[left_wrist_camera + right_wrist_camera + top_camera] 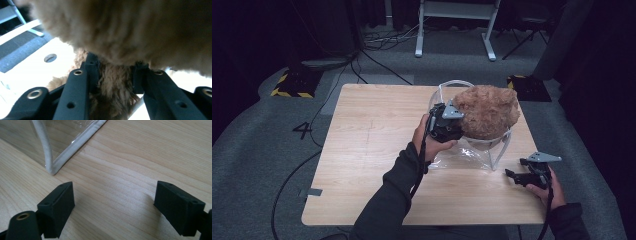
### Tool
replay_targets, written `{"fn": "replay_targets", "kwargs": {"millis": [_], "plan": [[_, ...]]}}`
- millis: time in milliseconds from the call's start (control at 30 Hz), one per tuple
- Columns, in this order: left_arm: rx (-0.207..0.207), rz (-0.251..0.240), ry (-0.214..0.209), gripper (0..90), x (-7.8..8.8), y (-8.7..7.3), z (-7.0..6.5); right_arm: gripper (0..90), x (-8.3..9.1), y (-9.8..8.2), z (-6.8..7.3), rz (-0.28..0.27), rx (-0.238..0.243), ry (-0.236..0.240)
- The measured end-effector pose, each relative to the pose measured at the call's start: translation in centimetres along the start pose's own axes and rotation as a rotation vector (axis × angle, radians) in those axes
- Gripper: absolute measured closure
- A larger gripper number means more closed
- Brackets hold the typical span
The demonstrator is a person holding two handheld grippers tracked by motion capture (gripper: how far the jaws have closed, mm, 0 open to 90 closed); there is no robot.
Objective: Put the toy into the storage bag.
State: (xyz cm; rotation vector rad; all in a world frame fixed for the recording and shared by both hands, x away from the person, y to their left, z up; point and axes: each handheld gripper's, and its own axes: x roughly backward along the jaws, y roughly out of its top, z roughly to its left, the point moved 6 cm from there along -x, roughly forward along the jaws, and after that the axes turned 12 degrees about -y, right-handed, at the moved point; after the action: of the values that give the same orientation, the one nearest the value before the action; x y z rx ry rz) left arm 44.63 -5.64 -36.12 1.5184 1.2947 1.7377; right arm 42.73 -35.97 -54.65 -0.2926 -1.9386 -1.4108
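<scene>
Left gripper (451, 121) jaws pinched narrow, arm stretched forward; right gripper (518, 177) jaws spread wide, low.

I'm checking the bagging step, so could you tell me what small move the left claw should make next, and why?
Probably open the left claw a little wider and draw it back. The fluffy brown plush bundle already sits in the mouth of the clear plastic bag with white piping, yet fur is between the jaws. The right claw is open over the wooden table.
</scene>
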Motion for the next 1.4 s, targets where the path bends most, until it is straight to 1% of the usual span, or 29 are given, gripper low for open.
{"fn": "replay_targets", "kwargs": {"millis": [33,100,133,167,233,267,333,400,467,533,600,733,800,833,933,967,1067,1233,1400], "plan": [[0.003,-0.002,-0.003,64.9,0.0,0.0,0.0,16.2,0.0,0.0,0.0,0.0,0.0,0.0],[0.014,-0.025,-0.016,60.9,0.1,0.0,-0.1,16.2,0.0,0.0,0.0,0.0,0.0,0.0],[0.012,-0.041,-0.031,58.0,0.2,0.1,-0.2,16.2,0.0,0.0,0.0,0.0,0.0,0.0],[0.009,-0.038,-0.036,56.6,0.3,0.1,-0.2,16.2,0.0,0.0,0.0,0.0,0.0,0.0],[-0.005,-0.012,-0.024,55.2,0.2,-0.2,-0.3,16.2,0.0,0.0,0.0,0.0,0.0,0.0],[-0.005,-0.012,-0.02,55.2,0.2,-0.2,-0.2,16.2,0.0,0.0,0.0,0.0,0.0,0.0],[0.006,-0.03,-0.021,55.0,0.3,-0.2,-0.1,16.2,0.0,0.0,0.0,0.0,0.0,0.0],[0.025,-0.051,-0.02,49.8,0.5,-0.2,-0.1,16.2,0.0,0.0,0.0,0.0,0.0,0.0],[0.033,-0.06,-0.01,41.0,0.7,-0.1,0.1,16.2,0.0,0.0,0.0,0.0,0.0,0.0],[0.04,-0.066,-0.007,35.1,0.8,-0.1,0.2,16.2,0.0,0.0,0.0,0.0,0.0,0.0],[0.04,-0.07,-0.009,34.4,0.9,-0.1,0.2,16.2,0.0,0.0,0.0,0.0,0.0,0.0],[0.044,-0.1,-0.028,31.6,1.1,-0.1,0.2,16.3,0.0,0.0,0.0,0.0,0.0,0.0],[0.046,-0.103,-0.029,31.6,1.1,-0.1,0.2,16.2,0.0,0.0,0.0,0.001,-0.001,0.0],[0.046,-0.105,-0.023,32.1,1.1,0.0,0.2,16.2,0.0,0.0,0.0,0.001,-0.001,0.0],[0.05,-0.1,-0.022,33.0,1.0,-0.1,0.3,16.2,0.0,0.0,0.0,0.001,0.0,0.0],[0.051,-0.092,-0.022,33.0,0.8,-0.2,0.4,16.2,0.0,0.0,0.0,0.001,-0.001,0.0],[0.048,-0.088,-0.021,32.7,0.8,-0.3,0.4,16.2,0.0,0.0,0.0,0.001,0.0,0.0],[0.051,-0.096,-0.006,30.6,1.2,-0.2,0.6,16.2,0.0,0.0,0.0,0.001,0.0,0.0],[0.039,-0.084,0.006,28.1,1.8,-0.1,0.8,16.2,0.0,0.0,0.0,0.001,0.0,0.0]]}}
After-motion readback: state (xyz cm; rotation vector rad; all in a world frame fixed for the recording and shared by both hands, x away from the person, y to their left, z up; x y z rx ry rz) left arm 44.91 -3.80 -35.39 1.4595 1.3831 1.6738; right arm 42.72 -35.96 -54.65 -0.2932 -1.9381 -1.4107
